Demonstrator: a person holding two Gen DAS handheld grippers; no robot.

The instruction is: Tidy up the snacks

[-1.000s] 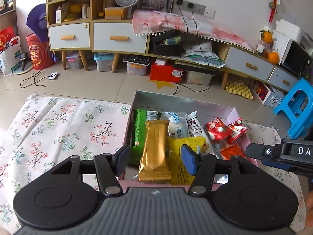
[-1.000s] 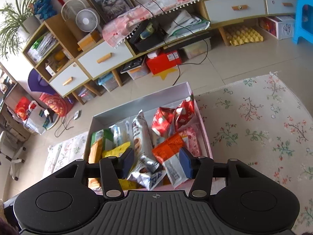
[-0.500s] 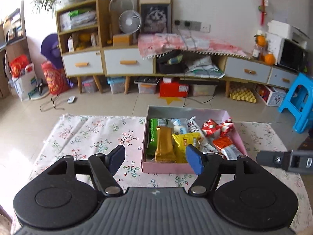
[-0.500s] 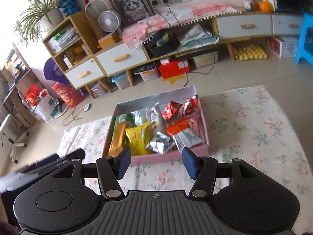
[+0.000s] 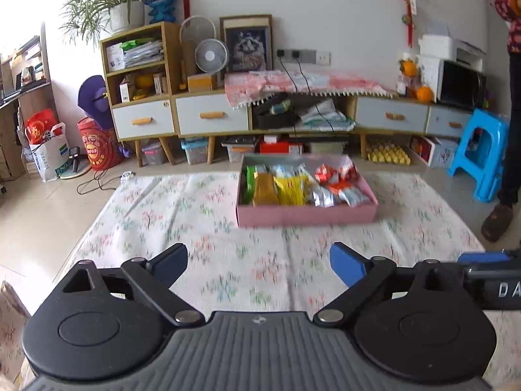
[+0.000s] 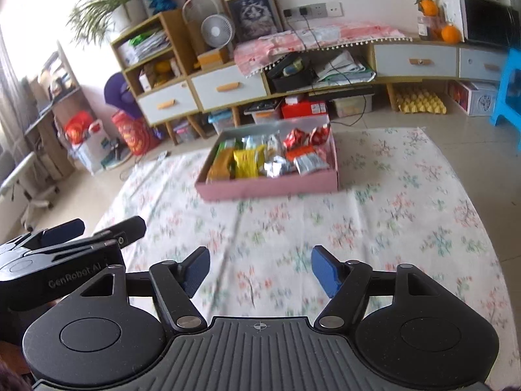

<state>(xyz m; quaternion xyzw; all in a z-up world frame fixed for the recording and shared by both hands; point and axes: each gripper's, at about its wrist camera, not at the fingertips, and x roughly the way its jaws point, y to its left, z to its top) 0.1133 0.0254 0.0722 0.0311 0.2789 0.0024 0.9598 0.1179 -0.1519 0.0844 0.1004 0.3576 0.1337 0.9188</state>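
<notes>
A: Going left to right, what's around you?

B: On my left a shopping bag (image 5: 49, 150) by the wall, then the low cabinet (image 5: 211, 119) with a small fan (image 5: 211, 55) on it, then a blue stool (image 5: 482, 153) far right. Only bare floral cloth (image 5: 182, 215) lies between me and the pink box (image 5: 306, 213).

A: Does either view show more?

B: My left view catches a person's leg and slipper (image 5: 496, 216) beside the stool. My right view shows my left gripper (image 6: 94, 228) from outside.

A: The snacks?

B: In the box, well ahead: green and gold packets (image 5: 265, 189) left, yellow (image 5: 289, 189) and silver middle, red wrappers (image 5: 335, 172) right.

A: Your fingers?

B: My left gripper's jaws are opening wide, nothing between them. My right gripper (image 6: 260, 272) is opening too, empty.
</notes>
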